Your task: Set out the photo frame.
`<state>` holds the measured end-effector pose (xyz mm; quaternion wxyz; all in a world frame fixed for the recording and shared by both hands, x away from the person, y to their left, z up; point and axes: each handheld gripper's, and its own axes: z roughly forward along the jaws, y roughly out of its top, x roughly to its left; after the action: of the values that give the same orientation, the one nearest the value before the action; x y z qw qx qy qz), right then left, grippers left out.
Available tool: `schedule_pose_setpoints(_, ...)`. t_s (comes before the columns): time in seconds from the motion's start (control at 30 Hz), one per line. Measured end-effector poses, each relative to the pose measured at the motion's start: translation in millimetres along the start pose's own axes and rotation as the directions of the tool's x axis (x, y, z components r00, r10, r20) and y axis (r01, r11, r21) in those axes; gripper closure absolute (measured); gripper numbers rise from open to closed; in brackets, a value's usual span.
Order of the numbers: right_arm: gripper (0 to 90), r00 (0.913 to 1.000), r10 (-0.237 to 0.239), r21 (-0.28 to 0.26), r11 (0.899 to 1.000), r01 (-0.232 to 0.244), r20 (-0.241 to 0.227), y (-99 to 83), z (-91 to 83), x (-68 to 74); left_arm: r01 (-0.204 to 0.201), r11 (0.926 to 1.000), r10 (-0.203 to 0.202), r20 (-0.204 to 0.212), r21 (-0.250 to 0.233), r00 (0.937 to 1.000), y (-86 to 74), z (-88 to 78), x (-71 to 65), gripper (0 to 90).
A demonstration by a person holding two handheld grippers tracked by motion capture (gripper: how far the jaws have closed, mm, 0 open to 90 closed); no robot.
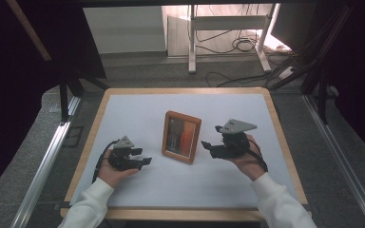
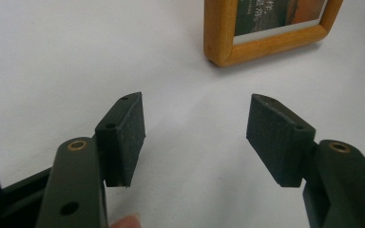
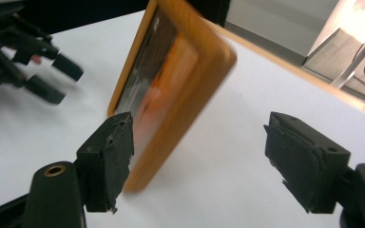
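Approach step, likely: wooden photo frame [image 1: 181, 137] upright at centre of white table [image 1: 138, 109], left gripper [image 1: 145, 160] and right gripper [image 1: 208, 145] flanking, jaws wide open, empty; next probably closing on frame's edge.

White sleeves [image 1: 92, 202], black tools [image 1: 132, 159].

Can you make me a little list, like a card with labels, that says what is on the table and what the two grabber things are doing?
table: white top with a wooden rim
thing on it: picture frame, orange wood, standing up near the middle
left gripper: open, low by the table, jaws pointing toward the frame, not touching it
right gripper: open, close beside the frame's right edge, nothing between its jaws
holding anything: no, both are empty
person: white sleeves, one gripper in each hand
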<state>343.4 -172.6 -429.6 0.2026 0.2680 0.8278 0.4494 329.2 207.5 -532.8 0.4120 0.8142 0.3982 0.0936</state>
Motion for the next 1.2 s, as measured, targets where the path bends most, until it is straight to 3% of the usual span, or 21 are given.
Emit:
schedule_pose_setpoints(0.03, 25.5, 1.0000, 0.000, 0.000, 1.000, 0.000, 0.000, 0.0, 0.0, 0.0, 0.002, 1.0000, -0.002, 0.000, -0.001, 1.0000, 0.1, 0.4, 0.0, 37.5)
schedule_pose_setpoints(0.13, 25.6, 0.9992, 0.040, 0.010, 0.999, -0.040, 0.006, -28.4, -13.6, 0.0, -0.002, 1.0000, 0.002, -0.001, 0.004, 1.0000, 0.4, 0.6, -0.3, 37.5)
schedule_pose_setpoints(0.17, 25.6, 0.9992, 0.040, 0.010, 0.999, -0.040, 0.006, -28.4, -13.6, 0.0, -0.002, 1.0000, 0.002, -0.002, 0.004, 1.0000, 0.5, 0.8, -0.6, 37.5)
schedule_pose_setpoints(0.33, 26.2, 0.9953, 0.087, 0.051, 0.995, -0.089, 0.043, -68.3, -25.6, -2.4, -0.001, 1.0000, 0.001, -0.015, -0.005, 0.9999, 0.7, 1.1, -1.3, 38.1)
schedule_pose_setpoints(0.43, 26.3, 0.9939, 0.097, 0.056, 0.993, -0.100, 0.052, -83.4, -29.1, -2.9, -0.005, 1.0000, 0.005, -0.036, -0.007, 0.9993, 0.4, 1.8, -0.3, 40.0)
schedule_pose_setpoints(0.53, 26.3, 0.9922, 0.117, 0.057, 0.991, -0.119, 0.043, -90.4, -30.2, -2.3, -0.008, 0.9999, 0.007, -0.042, -0.007, 0.9991, 0.3, 1.4, -0.4, 40.2)
schedule_pose_setpoints(0.63, 26.3, 0.9939, 0.096, 0.085, 0.991, -0.100, 0.055, -97.6, -29.3, 0.9, -0.004, 0.9999, 0.003, -0.045, -0.014, 0.9990, 0.4, -0.6, -1.1, 39.4)
schedule_pose_setpoints(0.83, 26.3, 0.9929, 0.099, 0.091, 0.990, -0.104, 0.066, -98.8, -28.0, 2.0, -0.004, 0.9998, 0.003, -0.039, -0.020, 0.9992, 0.7, -1.8, -0.1, 39.8)
schedule_pose_setpoints(0.87, 26.4, 0.9931, 0.097, 0.094, 0.990, -0.103, 0.066, -98.7, -27.0, 2.0, 0.000, 0.9999, 0.000, -0.029, -0.016, 0.9996, 1.0, -1.7, 0.7, 49.4)
schedule_pose_setpoints(0.9, 26.4, 0.9931, 0.097, 0.094, 0.990, -0.103, 0.066, -98.7, -27.0, 2.0, 0.001, 0.9999, -0.002, -0.013, -0.012, 0.9999, 1.5, -1.6, 1.5, 49.4)
schedule_pose_setpoints(0.93, 26.3, 0.9930, 0.096, 0.097, 0.990, -0.102, 0.069, -99.2, -25.6, 1.6, -0.001, 0.9999, 0.001, -0.006, -0.017, 1.0000, 3.3, -0.3, 2.6, 60.1)
schedule_pose_setpoints(0.97, 26.3, 0.9932, 0.094, 0.100, 0.990, -0.100, 0.069, -99.6, -25.0, 1.3, -0.001, 0.9999, 0.001, -0.006, -0.017, 1.0000, 3.3, -0.3, 2.6, 64.7)
schedule_pose_setpoints(1.0, 26.3, 0.9932, 0.094, 0.100, 0.990, -0.100, 0.069, -99.6, -25.0, 1.3, -0.002, 0.9999, 0.002, -0.006, -0.016, 1.0000, 4.8, 1.0, 3.1, 64.7)
schedule_pose_setpoints(1.2, 26.2, 0.9944, 0.077, 0.117, 0.989, -0.086, 0.072, -101.7, -23.2, 0.9, 0.005, 0.9996, -0.006, -0.012, -0.029, 0.9999, 19.7, 15.5, 5.8, 85.4)
